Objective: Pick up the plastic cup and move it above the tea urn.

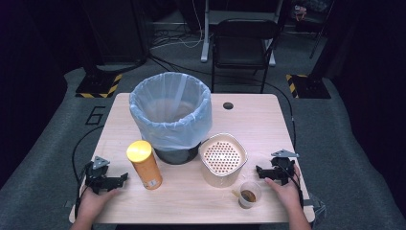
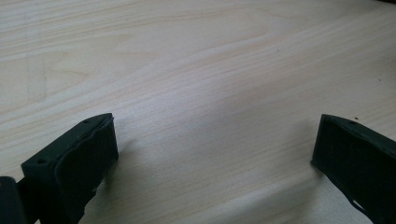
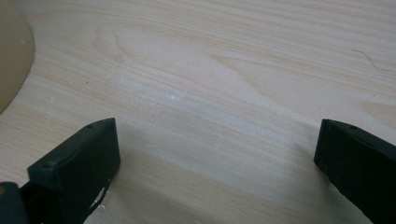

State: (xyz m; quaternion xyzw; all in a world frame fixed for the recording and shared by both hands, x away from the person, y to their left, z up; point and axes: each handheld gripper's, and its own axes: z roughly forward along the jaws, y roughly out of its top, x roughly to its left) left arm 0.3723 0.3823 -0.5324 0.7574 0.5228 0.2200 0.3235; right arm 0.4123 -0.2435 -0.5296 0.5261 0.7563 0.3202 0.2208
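left claw [image 1: 119, 178] resting at lower left of the high view, jaws spreading wide, gripping nothing | right claw [image 1: 261, 171] sitting at lower right, jaws likewise apart over bare tabletop [image 1: 191, 201] | orange canister [image 1: 144, 165] standing just right of left claw | clear cup [image 1: 249, 193] sitting lower centre-right, near right claw, beside beige strainer tub [image 1: 222, 165]

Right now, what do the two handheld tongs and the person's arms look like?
Both tongs, left and right, are black with two blocky, flat-faced jaws. Each carries a grey three-cornered plate on top and trails a thin black cable. The forearms are bare, with no sleeves in view.
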